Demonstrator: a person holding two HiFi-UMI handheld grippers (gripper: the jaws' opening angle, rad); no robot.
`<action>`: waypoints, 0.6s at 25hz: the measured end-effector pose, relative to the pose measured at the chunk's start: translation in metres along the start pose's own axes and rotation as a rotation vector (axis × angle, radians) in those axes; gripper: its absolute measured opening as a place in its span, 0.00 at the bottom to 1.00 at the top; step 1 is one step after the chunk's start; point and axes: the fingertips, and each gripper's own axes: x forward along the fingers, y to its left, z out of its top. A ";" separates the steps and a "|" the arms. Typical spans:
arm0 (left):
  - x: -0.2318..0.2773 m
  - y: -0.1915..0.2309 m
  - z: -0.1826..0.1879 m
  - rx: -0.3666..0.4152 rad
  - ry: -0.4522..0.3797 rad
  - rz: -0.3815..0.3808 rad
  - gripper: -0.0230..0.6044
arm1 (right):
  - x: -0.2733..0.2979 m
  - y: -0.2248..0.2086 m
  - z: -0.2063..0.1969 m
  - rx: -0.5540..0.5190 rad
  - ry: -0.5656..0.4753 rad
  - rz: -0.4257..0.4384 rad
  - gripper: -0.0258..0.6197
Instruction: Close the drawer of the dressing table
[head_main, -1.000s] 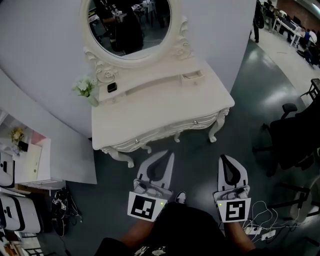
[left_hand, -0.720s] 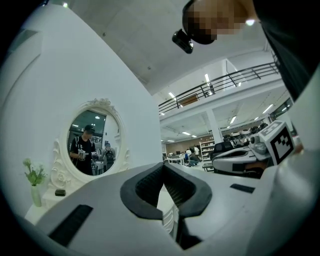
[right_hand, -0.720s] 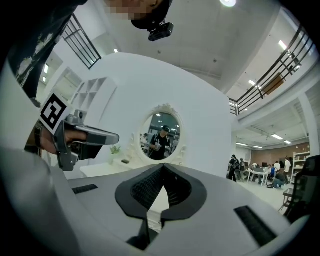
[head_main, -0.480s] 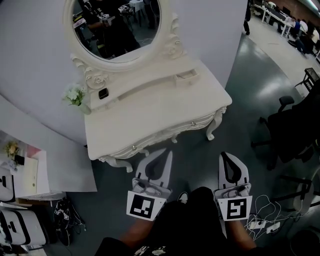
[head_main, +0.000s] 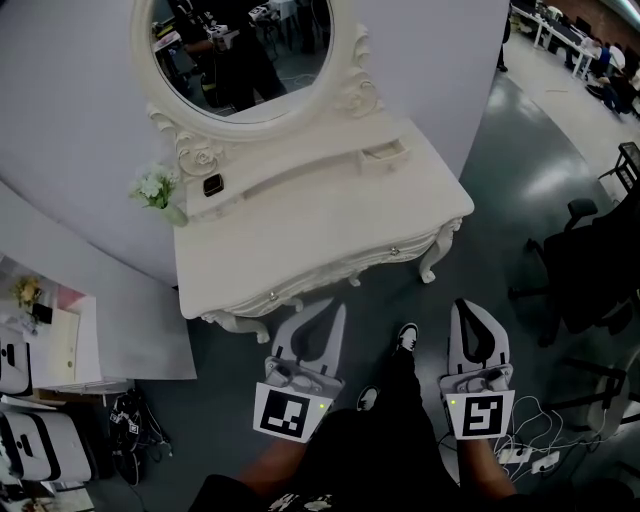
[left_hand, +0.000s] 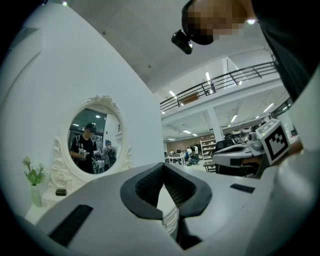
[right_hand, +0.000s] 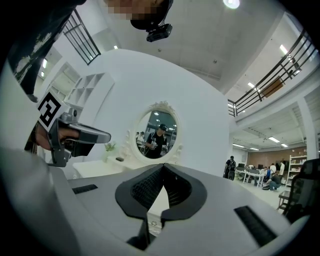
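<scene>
The white dressing table with an oval mirror stands ahead of me against a curved white wall. On its raised back shelf a small drawer sticks out a little. Two knobs show on the front apron. In the head view both grippers hang level, short of the table's front edge. The left gripper is shut and empty, and its tips meet in its own view. Likewise shut and empty, the right gripper points at the table and mirror.
A vase of white flowers and a small dark object sit on the shelf's left end. A black office chair stands right, with cables and a power strip on the floor. A low white cabinet stands left. My shoe is between the grippers.
The person has stepped: a shoe now shows forward between the grippers. The right gripper has shifted slightly right in the view. Both grippers stay shut.
</scene>
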 end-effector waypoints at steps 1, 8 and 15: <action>0.003 0.001 -0.001 0.001 0.003 0.004 0.04 | 0.002 -0.003 -0.003 0.000 0.006 0.000 0.04; 0.027 0.007 -0.006 0.007 0.023 0.016 0.04 | 0.028 -0.020 -0.018 0.037 0.013 0.005 0.04; 0.060 0.022 -0.011 0.005 0.029 0.036 0.04 | 0.065 -0.032 -0.023 0.037 0.009 0.037 0.04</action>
